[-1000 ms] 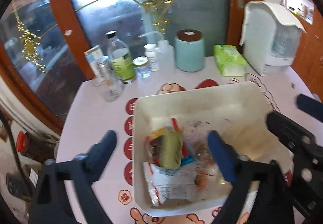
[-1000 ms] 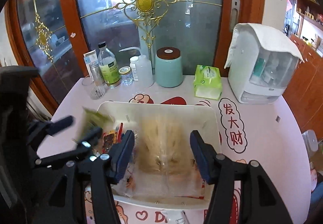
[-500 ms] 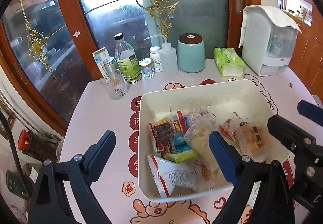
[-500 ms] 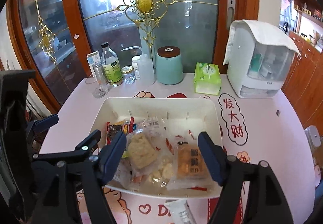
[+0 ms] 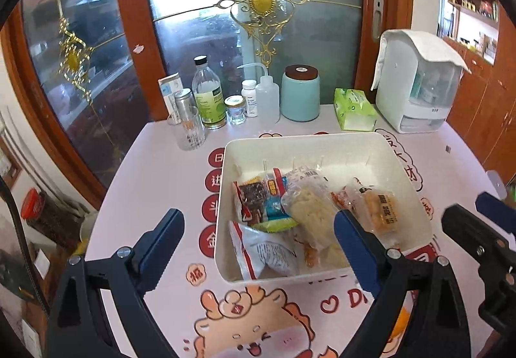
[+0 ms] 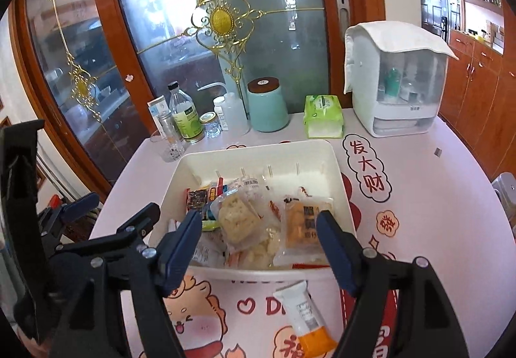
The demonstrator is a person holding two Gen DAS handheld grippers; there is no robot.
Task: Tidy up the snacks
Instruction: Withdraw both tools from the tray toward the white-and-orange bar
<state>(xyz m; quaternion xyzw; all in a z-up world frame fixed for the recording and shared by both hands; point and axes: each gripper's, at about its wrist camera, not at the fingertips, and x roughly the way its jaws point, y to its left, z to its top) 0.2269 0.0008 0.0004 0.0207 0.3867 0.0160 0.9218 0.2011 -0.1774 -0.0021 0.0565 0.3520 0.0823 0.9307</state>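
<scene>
A white bin (image 5: 306, 137) stands mid-table and holds several snack packs. Among them are a dark red packet (image 5: 253, 200), a clear pack of pale crackers (image 5: 309, 209) and an orange cake pack (image 5: 380, 209). A white bag with a red edge (image 5: 267, 251) lies at the bin's near left. My left gripper (image 5: 258, 242) hangs open above the bin's near left corner, gripping nothing. My right gripper (image 6: 256, 229) is open over the near rim of the bin (image 6: 258, 145), also empty. A white-and-orange packet (image 6: 303, 313) lies on the tablecloth in front of the bin.
Along the back edge stand a glass (image 5: 190, 129), bottles (image 5: 208, 96), a teal jar (image 5: 300, 93), a green tissue pack (image 5: 353, 108) and a white appliance (image 5: 419, 84) under a cloth. A glass door rises behind them. The round table's edge drops off at the left.
Both grippers have drawn back from inside the bin toward its near edge. The packs that blurred between their fingers now lie still in the bin. The right jaws have widened.
</scene>
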